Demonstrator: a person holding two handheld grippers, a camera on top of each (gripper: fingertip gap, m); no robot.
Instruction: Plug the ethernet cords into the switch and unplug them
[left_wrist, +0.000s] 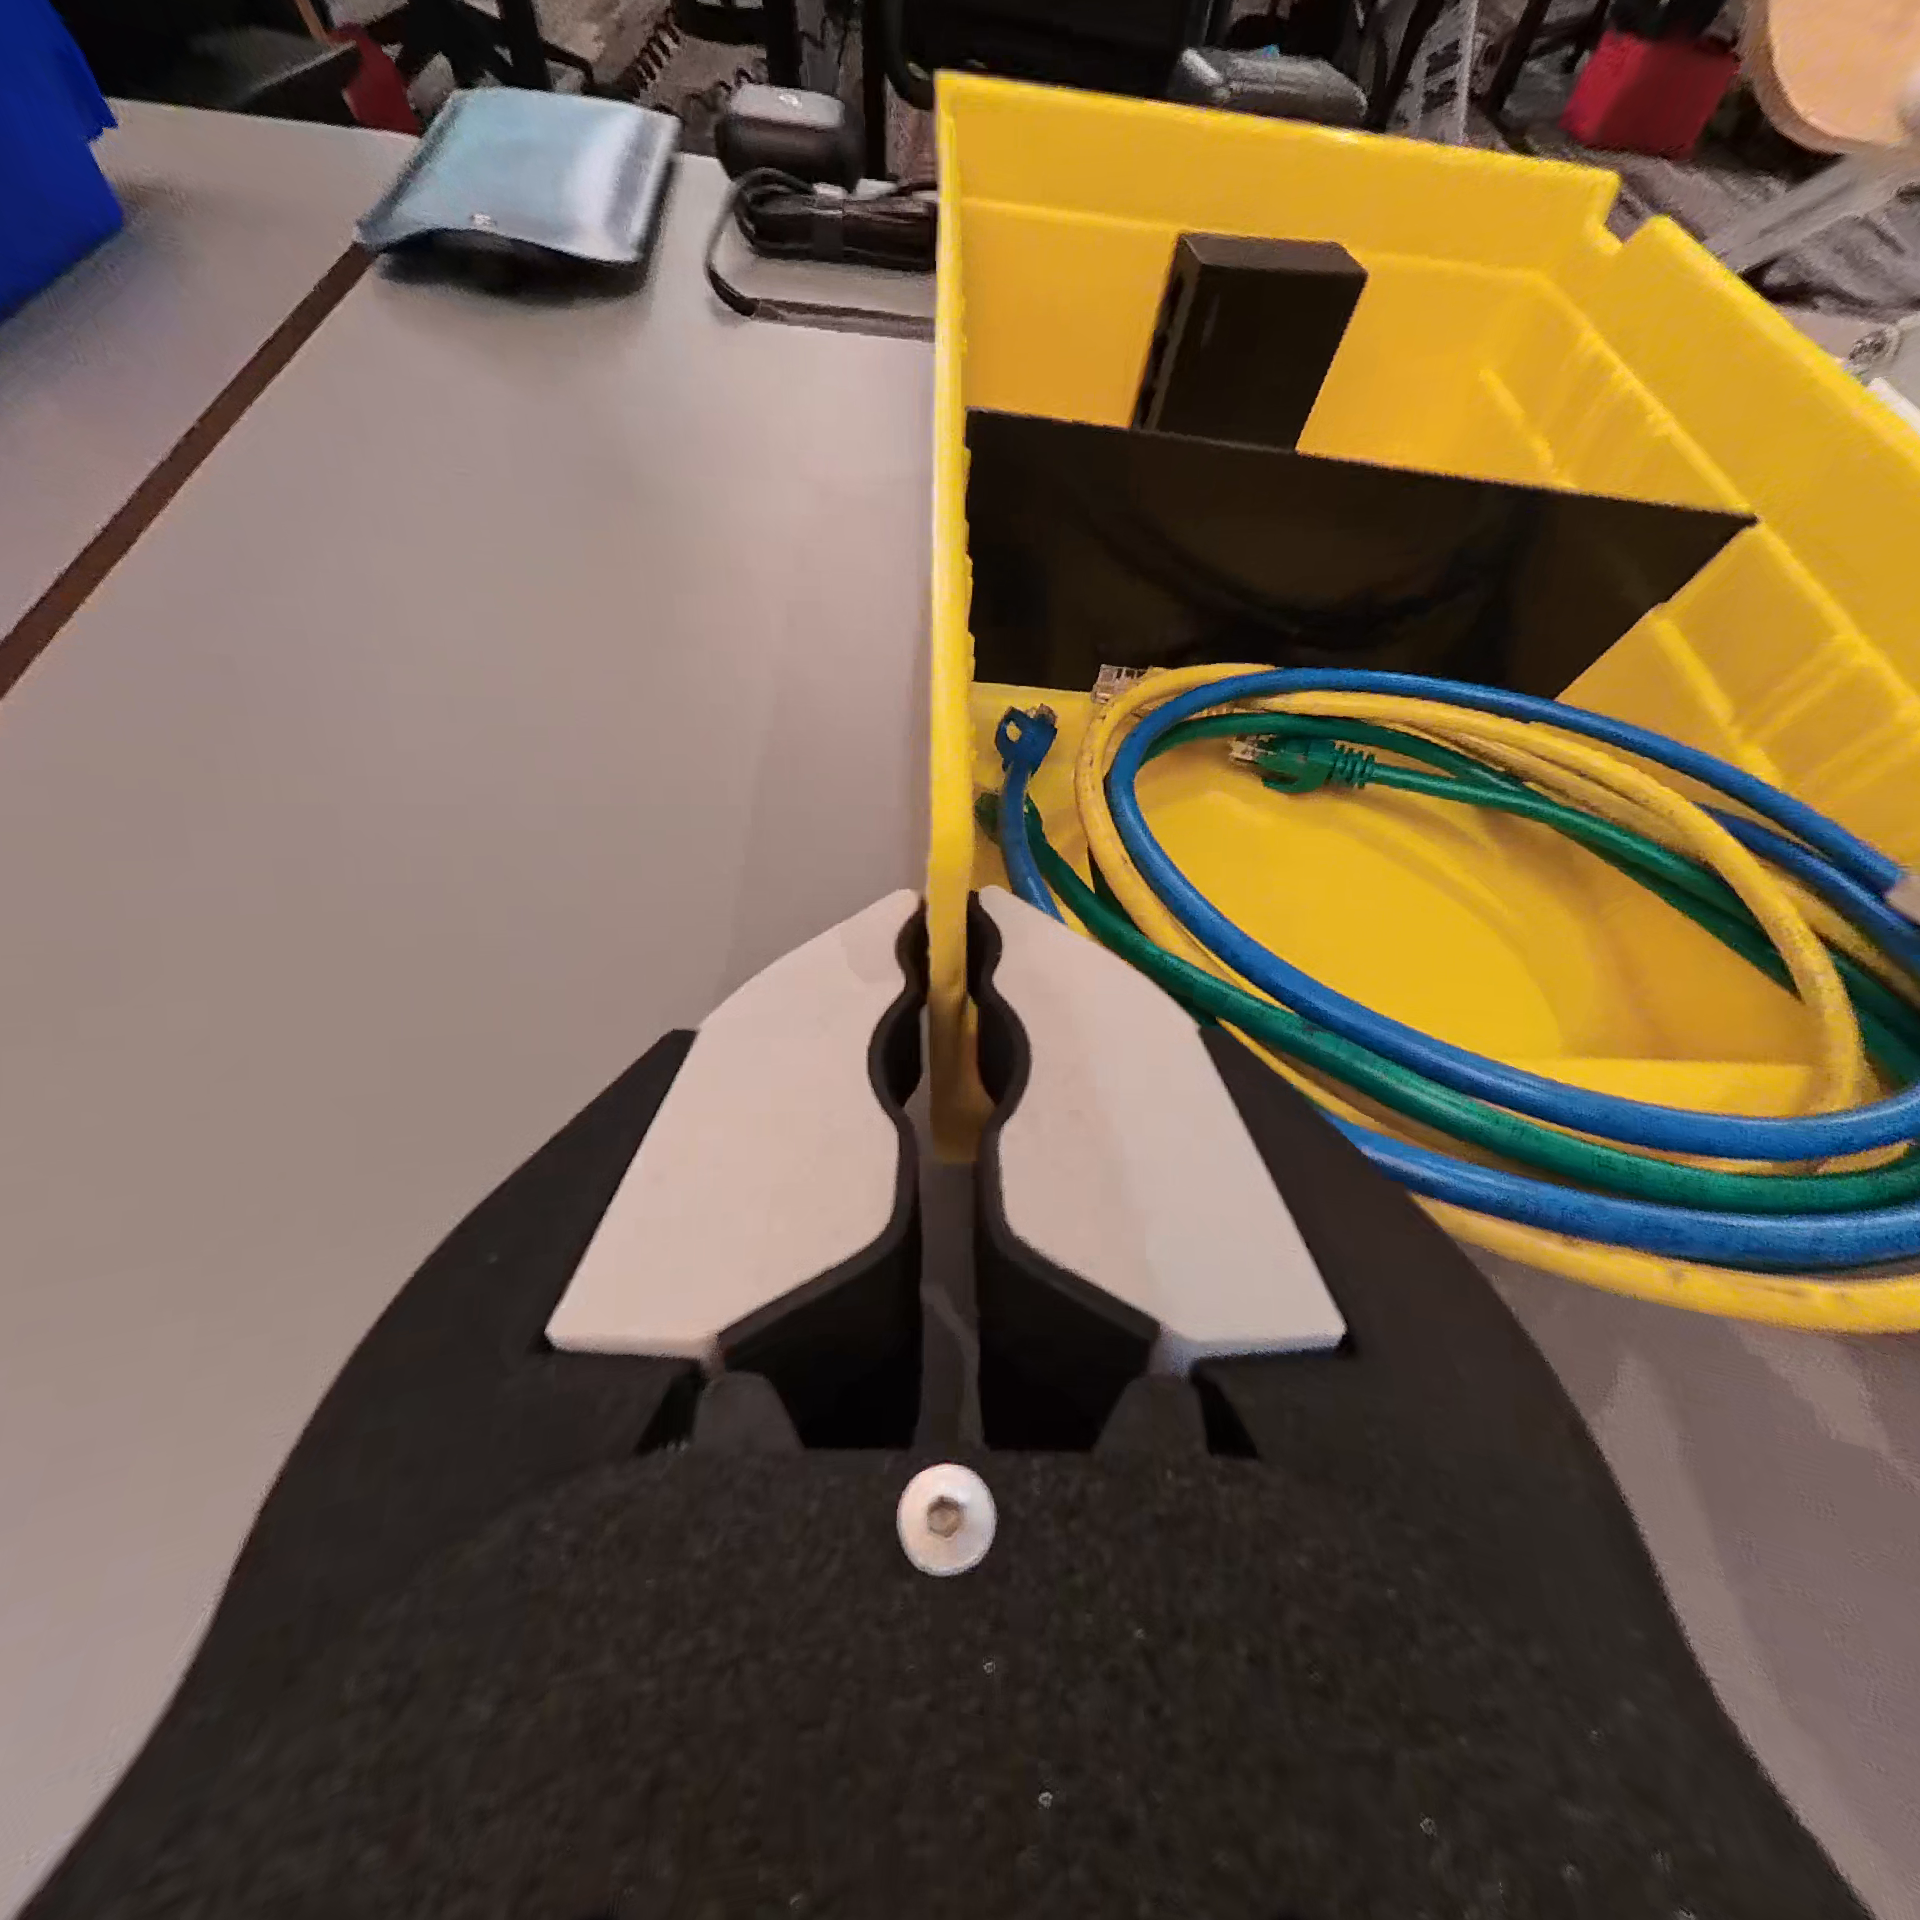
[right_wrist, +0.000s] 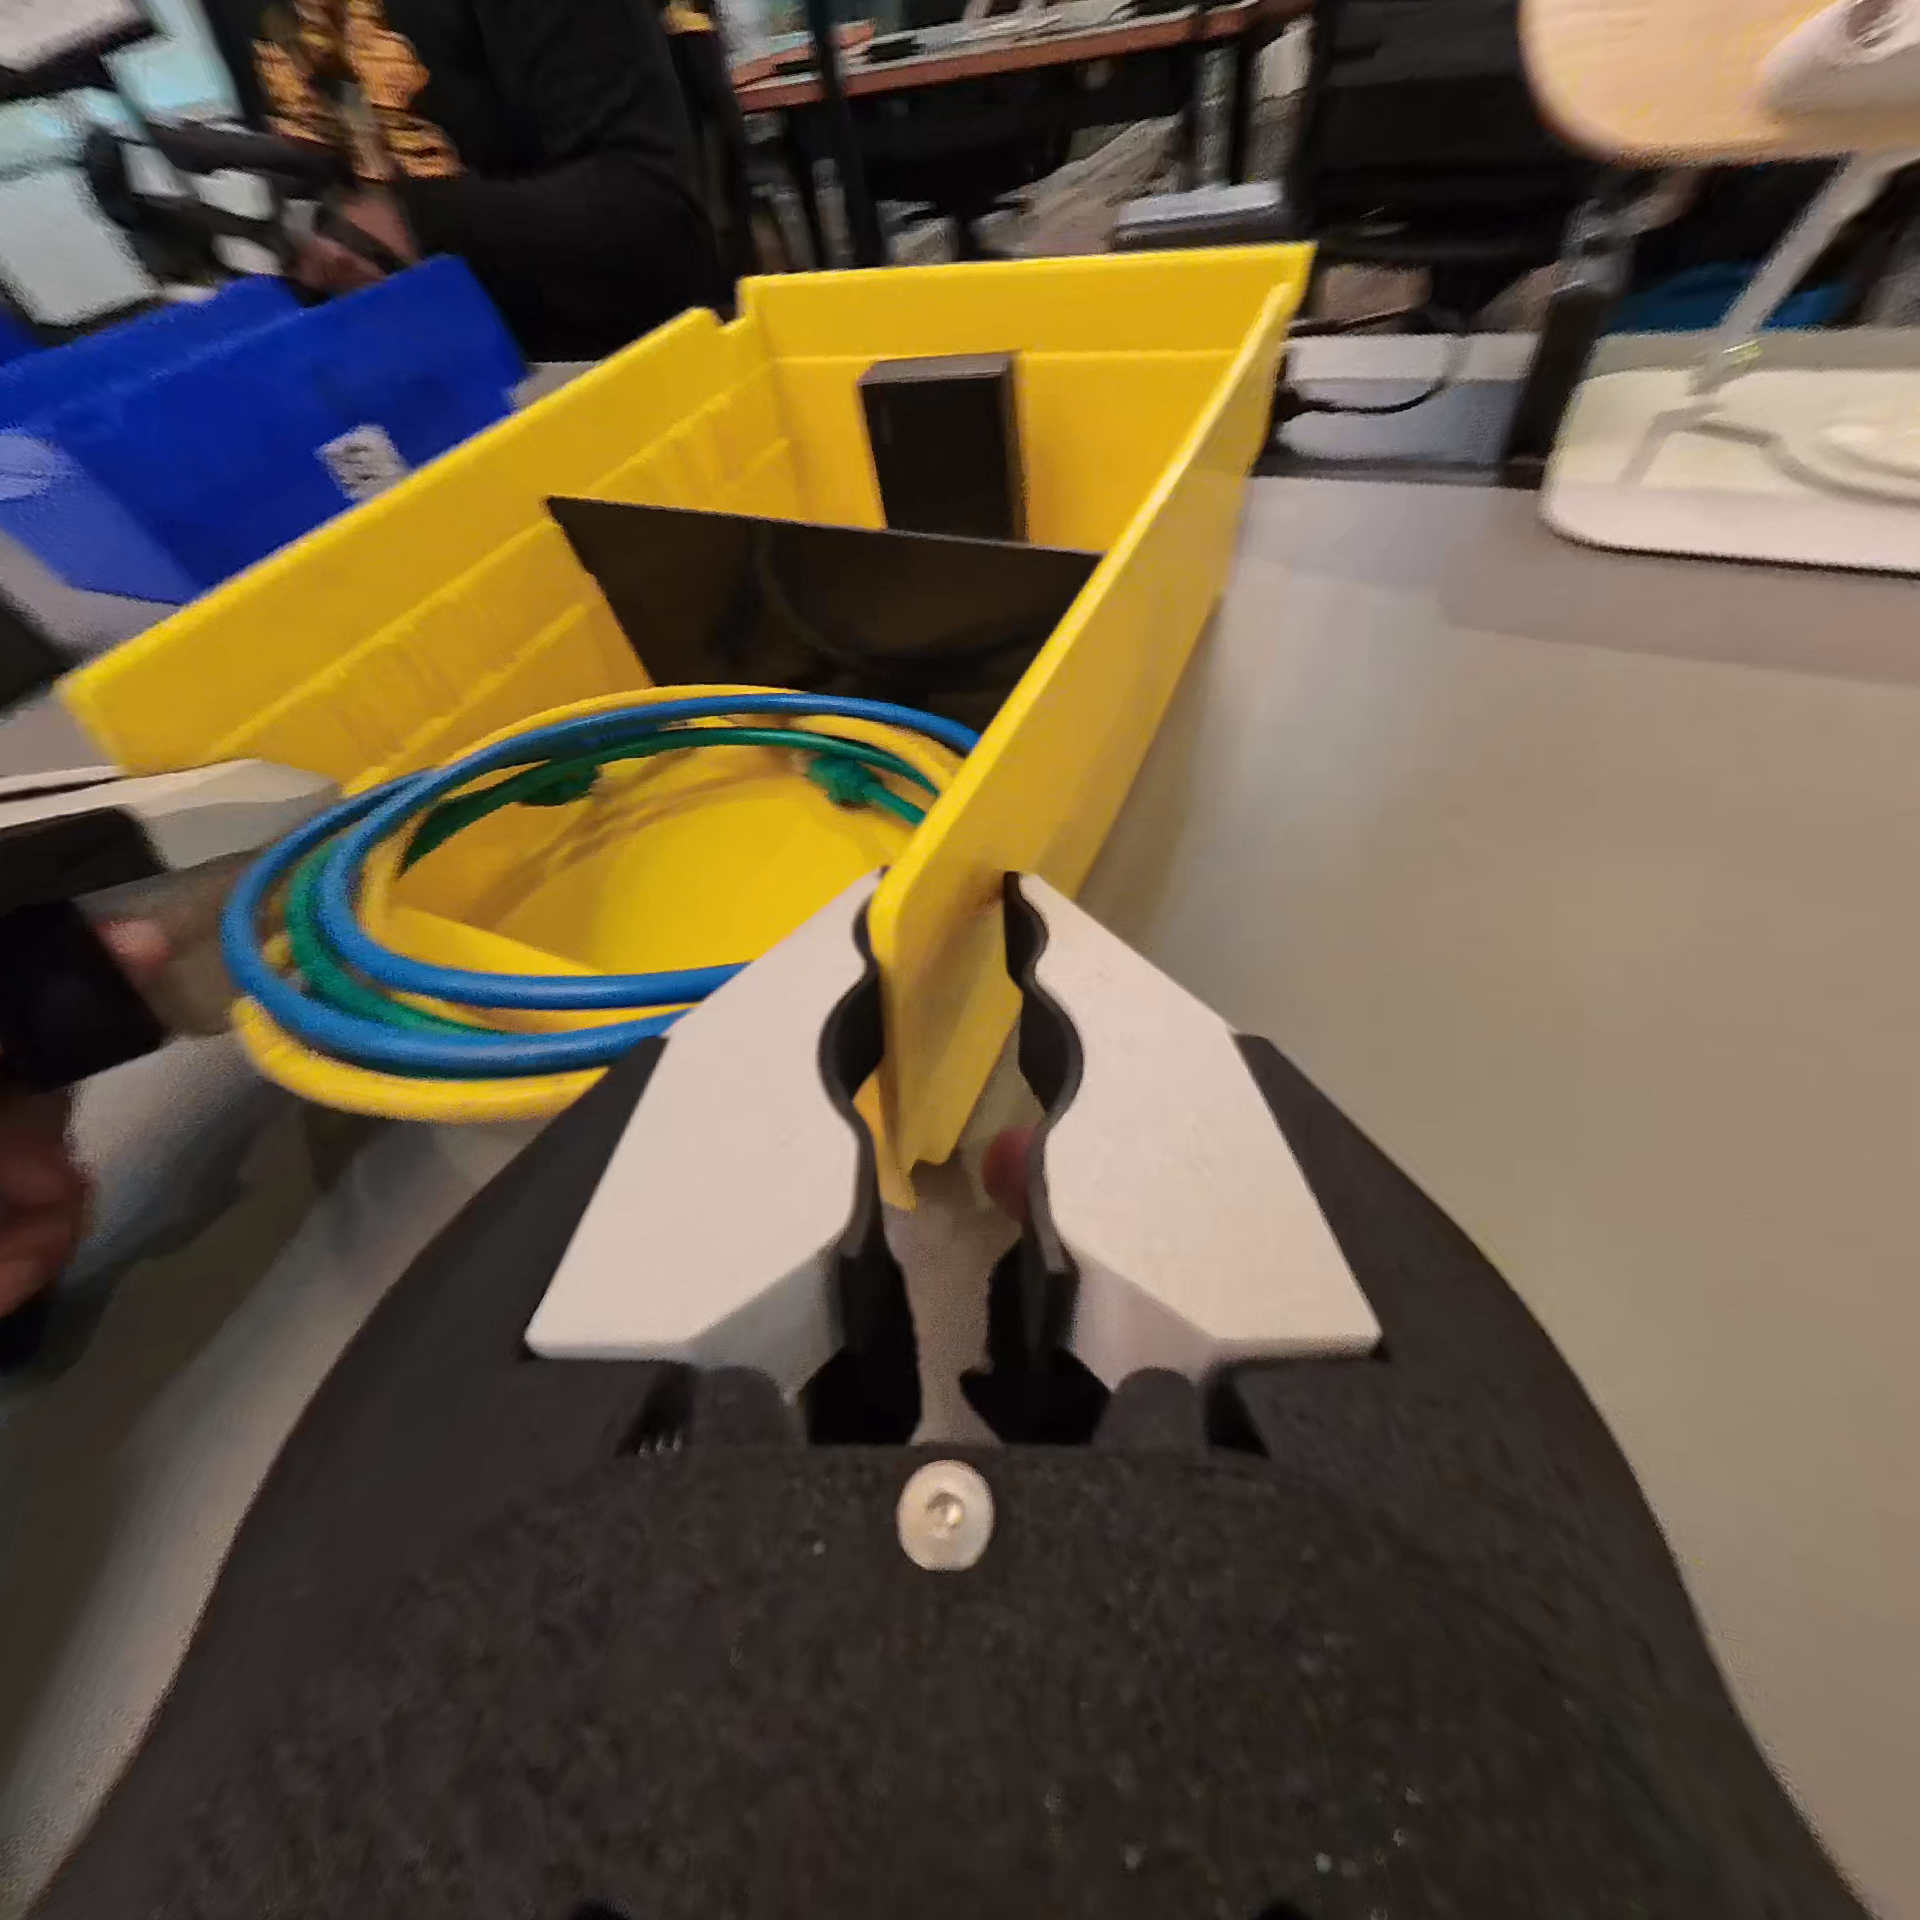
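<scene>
blue bin in right view only

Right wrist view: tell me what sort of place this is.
Probably a shared workshop or lab: grey table, blue storage bins beside the yellow bin, cluttered shelving behind, and a person working nearby.

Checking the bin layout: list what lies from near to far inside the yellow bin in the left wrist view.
Left tongs on the yellow bin wall → coiled ethernet cords → black divider → black switch standing against the back wall.
</scene>
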